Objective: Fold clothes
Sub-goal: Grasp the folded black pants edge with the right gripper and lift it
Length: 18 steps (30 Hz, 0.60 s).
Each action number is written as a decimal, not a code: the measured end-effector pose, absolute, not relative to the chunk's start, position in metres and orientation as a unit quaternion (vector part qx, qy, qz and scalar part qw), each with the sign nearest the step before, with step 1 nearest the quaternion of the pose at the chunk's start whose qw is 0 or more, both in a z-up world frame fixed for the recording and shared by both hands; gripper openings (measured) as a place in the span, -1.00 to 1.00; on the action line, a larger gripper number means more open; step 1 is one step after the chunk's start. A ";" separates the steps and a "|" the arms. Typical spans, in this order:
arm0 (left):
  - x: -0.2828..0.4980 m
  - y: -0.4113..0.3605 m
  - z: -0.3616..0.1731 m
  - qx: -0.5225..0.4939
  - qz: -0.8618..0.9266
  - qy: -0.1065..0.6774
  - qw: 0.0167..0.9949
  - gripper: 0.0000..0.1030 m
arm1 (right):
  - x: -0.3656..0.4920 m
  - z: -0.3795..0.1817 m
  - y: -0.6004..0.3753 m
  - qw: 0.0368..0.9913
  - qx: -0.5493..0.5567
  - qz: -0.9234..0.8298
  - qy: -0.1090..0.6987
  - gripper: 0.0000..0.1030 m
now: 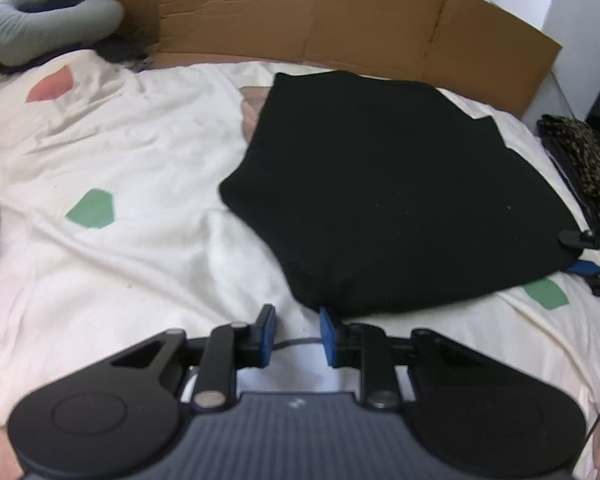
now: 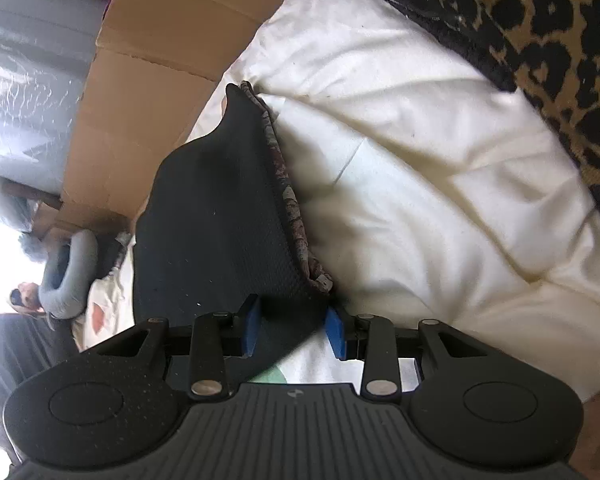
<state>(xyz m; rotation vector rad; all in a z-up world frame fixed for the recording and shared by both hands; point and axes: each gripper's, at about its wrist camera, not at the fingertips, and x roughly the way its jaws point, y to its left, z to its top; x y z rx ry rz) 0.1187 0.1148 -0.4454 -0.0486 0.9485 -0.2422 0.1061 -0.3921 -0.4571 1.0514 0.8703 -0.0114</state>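
Note:
A black garment [image 1: 400, 200], folded into a rough square, lies on the white duvet [image 1: 120, 280]. My left gripper [image 1: 297, 333] sits low just before the garment's near corner. It is open, and only bare sheet and a thin cable show between its blue pads. My right gripper [image 1: 580, 254] is at the garment's right edge. In the right wrist view, rolled on its side, the black garment [image 2: 220, 220] shows a patterned lining along one edge. Its corner lies between the fingers of my right gripper [image 2: 293, 332], which stands open with a strip of sheet beside one pad.
A brown cardboard wall [image 1: 340, 12] runs along the far side of the bed. A grey curved pillow [image 1: 40, 24] lies at the far left. Leopard-print fabric [image 1: 584, 160] lies off the right edge. The duvet bears green [image 1: 92, 208] and pink [image 1: 52, 86] patches.

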 end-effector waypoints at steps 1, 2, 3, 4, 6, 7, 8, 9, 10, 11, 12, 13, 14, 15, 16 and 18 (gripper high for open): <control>0.120 0.114 -0.446 -0.022 -0.121 0.454 0.883 -0.51 | 0.106 -0.459 -0.393 0.771 0.496 -0.005 0.400 -0.24; 0.120 0.113 -0.446 -0.021 -0.125 0.452 0.883 -0.51 | 0.107 -0.461 -0.394 0.768 0.502 -0.006 0.398 -0.25; 0.121 0.113 -0.447 -0.020 -0.130 0.450 0.883 -0.51 | 0.107 -0.462 -0.395 0.764 0.508 -0.006 0.397 -0.26; 0.122 0.113 -0.447 -0.016 -0.133 0.449 0.884 -0.51 | 0.108 -0.463 -0.396 0.763 0.510 -0.007 0.397 -0.27; 0.124 0.114 -0.448 -0.020 -0.141 0.445 0.884 -0.55 | 0.108 -0.464 -0.397 0.760 0.513 -0.008 0.398 -0.36; 0.125 0.115 -0.448 -0.022 -0.145 0.443 0.884 -0.60 | 0.108 -0.464 -0.397 0.759 0.515 -0.009 0.399 -0.44; 0.124 0.115 -0.447 -0.021 -0.149 0.440 0.885 -0.72 | 0.107 -0.465 -0.399 0.757 0.517 -0.010 0.400 -0.46; 0.123 0.115 -0.446 -0.021 -0.153 0.437 0.886 -0.80 | 0.107 -0.466 -0.400 0.755 0.520 -0.010 0.400 -0.51; 0.123 0.116 -0.445 -0.021 -0.157 0.434 0.887 -0.83 | 0.107 -0.467 -0.400 0.753 0.522 -0.009 0.400 -0.60; 0.121 0.117 -0.443 -0.016 -0.158 0.428 0.890 -0.87 | 0.107 -0.466 -0.400 0.753 0.522 -0.008 0.401 -0.62; 0.120 0.120 -0.441 -0.016 -0.158 0.426 0.891 -0.90 | 0.108 -0.466 -0.400 0.754 0.520 -0.007 0.402 -0.64; 0.120 0.122 -0.439 -0.017 -0.158 0.424 0.892 -0.91 | 0.109 -0.464 -0.399 0.755 0.516 -0.007 0.403 -0.67; 0.119 0.126 -0.437 -0.018 -0.157 0.423 0.893 -0.91 | 0.109 -0.463 -0.399 0.757 0.513 -0.006 0.404 -0.70; 0.118 0.129 -0.435 -0.012 -0.153 0.420 0.895 -0.92 | 0.110 -0.461 -0.399 0.759 0.509 -0.006 0.405 -0.76; 0.117 0.131 -0.434 -0.007 -0.150 0.422 0.894 -0.93 | 0.111 -0.459 -0.399 0.764 0.503 -0.004 0.403 -0.82; 0.116 0.136 -0.434 0.008 -0.131 0.426 0.895 -1.00 | 0.111 -0.454 -0.399 0.772 0.495 -0.002 0.398 -0.85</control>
